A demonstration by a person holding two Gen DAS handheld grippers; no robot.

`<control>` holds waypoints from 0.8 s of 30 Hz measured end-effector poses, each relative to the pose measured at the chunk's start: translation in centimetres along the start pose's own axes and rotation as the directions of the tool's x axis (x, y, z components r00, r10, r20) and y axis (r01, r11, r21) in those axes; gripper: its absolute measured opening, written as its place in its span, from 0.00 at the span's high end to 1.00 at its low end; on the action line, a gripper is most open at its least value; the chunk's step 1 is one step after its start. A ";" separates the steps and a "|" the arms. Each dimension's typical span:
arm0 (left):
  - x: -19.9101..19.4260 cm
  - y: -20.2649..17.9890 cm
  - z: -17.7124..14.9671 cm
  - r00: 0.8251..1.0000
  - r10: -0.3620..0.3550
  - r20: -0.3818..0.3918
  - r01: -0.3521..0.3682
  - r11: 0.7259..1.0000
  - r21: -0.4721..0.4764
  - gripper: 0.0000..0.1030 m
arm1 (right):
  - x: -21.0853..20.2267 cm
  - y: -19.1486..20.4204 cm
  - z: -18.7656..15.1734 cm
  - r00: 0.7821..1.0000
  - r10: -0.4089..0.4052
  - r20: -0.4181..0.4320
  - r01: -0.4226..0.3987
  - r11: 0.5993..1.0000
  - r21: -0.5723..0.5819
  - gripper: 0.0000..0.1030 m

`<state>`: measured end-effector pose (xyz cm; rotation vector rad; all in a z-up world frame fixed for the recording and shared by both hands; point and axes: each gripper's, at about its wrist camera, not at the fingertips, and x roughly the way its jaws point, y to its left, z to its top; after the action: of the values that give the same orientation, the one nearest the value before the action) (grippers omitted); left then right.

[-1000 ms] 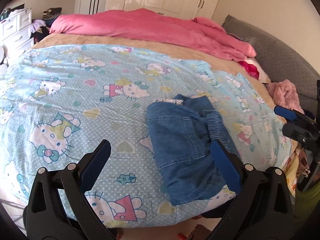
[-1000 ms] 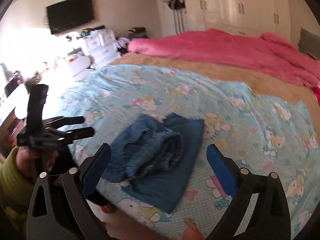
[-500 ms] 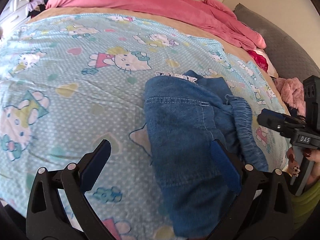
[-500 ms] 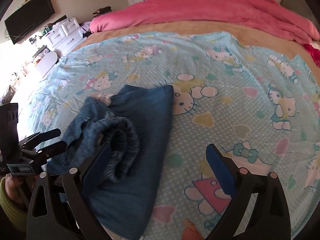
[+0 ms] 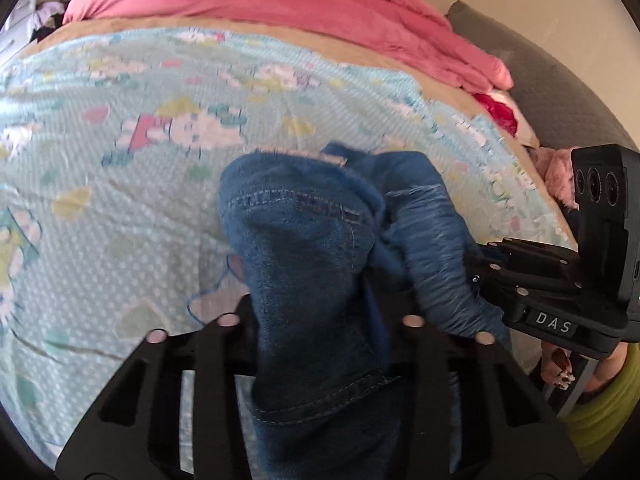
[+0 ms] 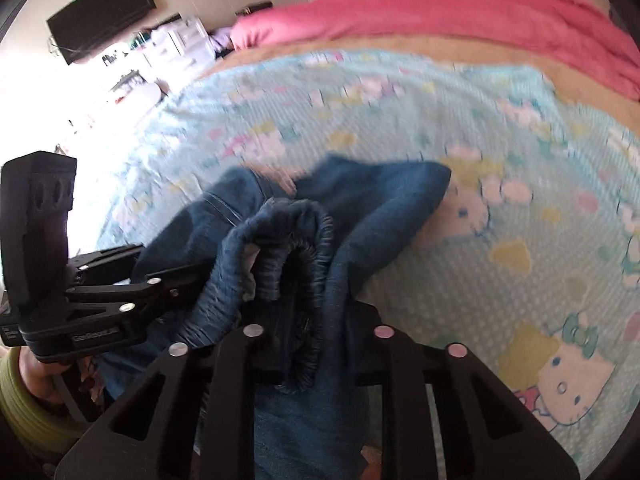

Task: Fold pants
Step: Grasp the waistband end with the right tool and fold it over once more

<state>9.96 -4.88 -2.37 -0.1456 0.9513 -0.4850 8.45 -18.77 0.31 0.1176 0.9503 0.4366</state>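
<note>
Blue denim pants (image 5: 304, 264) lie bunched near the front edge of a bed with a light blue cartoon-cat sheet (image 5: 120, 168). My left gripper (image 5: 320, 344) is shut on the near edge of the denim, which drapes over its jaws. My right gripper (image 6: 316, 344) is shut on the elastic waistband part of the pants (image 6: 296, 248). The right gripper also shows at the right of the left wrist view (image 5: 480, 276), and the left gripper at the left of the right wrist view (image 6: 188, 276). The fingertips are hidden in cloth.
A pink duvet (image 5: 280, 12) lies across the far side of the bed. A grey headboard (image 5: 560, 92) stands at the right. White drawers (image 6: 180, 44) and a wall TV (image 6: 100, 4) are at the far left. A pink fluffy item (image 5: 556, 168) lies by the bed's right edge.
Both grippers moved in onto the near side of the pants and closed on the denim. The pants are now lifted and bunched between them.
</note>
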 end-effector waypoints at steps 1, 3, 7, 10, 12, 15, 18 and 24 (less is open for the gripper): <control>-0.4 0.1 0.5 1.000 0.001 0.010 -0.001 1.000 0.002 0.76 | -0.3 0.4 0.5 1.000 0.001 0.021 -0.001 1.000 -0.013 0.84; -1.1 0.4 1.6 0.999 0.008 0.042 -0.008 1.000 -0.002 0.77 | -0.8 1.1 1.5 0.998 -0.002 0.055 0.005 0.999 -0.039 0.88; -2.1 0.9 4.2 0.994 0.044 0.103 -0.045 0.999 0.010 0.77 | -0.4 1.6 4.4 0.995 -0.005 0.101 0.012 0.998 -0.064 0.88; -2.0 1.6 5.9 0.989 0.078 0.129 -0.081 0.997 0.018 0.77 | 0.5 1.3 6.6 0.991 -0.011 0.130 0.018 0.998 -0.053 0.88; -1.7 2.1 6.7 0.986 0.095 0.135 -0.098 0.995 0.014 0.77 | 1.2 1.1 7.6 0.989 -0.029 0.143 0.036 0.998 -0.050 0.88; -0.4 3.0 7.2 0.984 0.132 0.115 -0.134 0.991 0.010 0.73 | 3.2 0.8 8.3 0.990 -0.073 0.117 0.079 0.996 -0.046 0.87; 1.6 3.9 6.5 0.983 0.172 0.066 -0.172 0.985 0.001 0.61 | 5.4 -0.2 7.7 0.982 -0.185 0.038 0.186 0.982 -0.032 0.85; 2.3 5.1 4.4 0.979 0.195 0.049 -0.194 0.981 -0.026 0.41 | 6.3 -2.9 5.5 0.960 -0.280 -0.024 0.281 0.959 0.027 0.49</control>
<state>16.32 -1.80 -3.25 -0.0818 0.9101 -0.2894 16.97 -18.32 -2.08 0.0043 0.9768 0.1617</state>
